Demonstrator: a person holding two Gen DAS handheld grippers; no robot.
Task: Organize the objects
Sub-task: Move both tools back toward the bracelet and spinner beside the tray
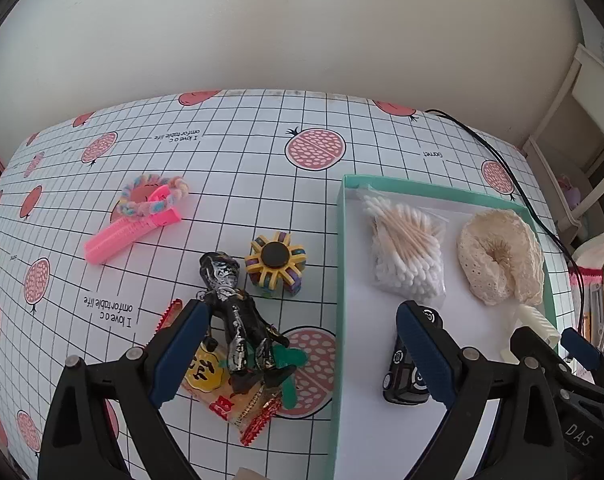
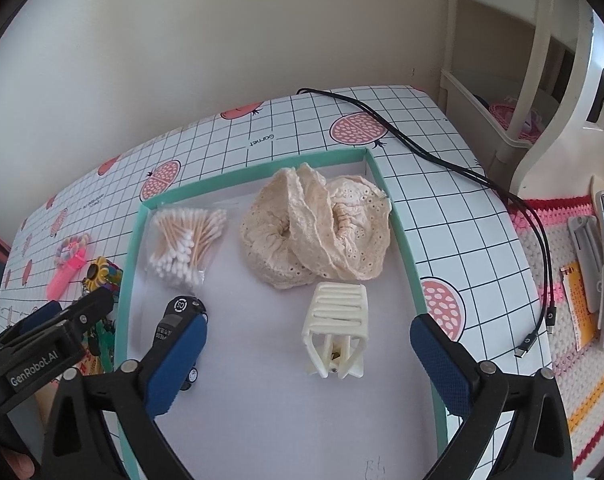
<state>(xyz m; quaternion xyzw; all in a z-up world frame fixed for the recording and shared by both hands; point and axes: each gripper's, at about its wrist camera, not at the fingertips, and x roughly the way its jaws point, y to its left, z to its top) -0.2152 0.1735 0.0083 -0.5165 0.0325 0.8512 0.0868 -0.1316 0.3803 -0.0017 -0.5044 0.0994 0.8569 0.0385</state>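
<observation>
The left gripper [image 1: 297,356] is held wide open over the near edge of the shallow box with the green rim [image 1: 339,264], with nothing between its blue fingers. Just under its left finger, a shiny black and silver toy figure [image 1: 237,320] is seen lying on a yellow and red snack packet [image 1: 221,388] on the checked tablecloth with pink fruit pictures [image 1: 237,140]. The right gripper [image 2: 308,368] is also held wide open and empty, low over the white floor of the box. Between its fingers, a cream plastic hair claw clip [image 2: 338,334] is seen resting inside the box. A small black gadget with round marks [image 2: 177,320] is partly hidden by the left finger of that gripper. A little farther on the cloth, a yellow and purple spinner toy with a black middle [image 1: 275,262] is found near the figure's head. Farther in the box, a clear bag of cotton swabs [image 1: 408,250] and a cream lace scrunchie [image 2: 318,224] are laid side by side. Far left, a pink comb-like clip [image 1: 129,236] is touched by a pastel braided hair tie [image 1: 153,196]. A black cable [image 2: 462,168] is laid across the far corner of the table.
</observation>
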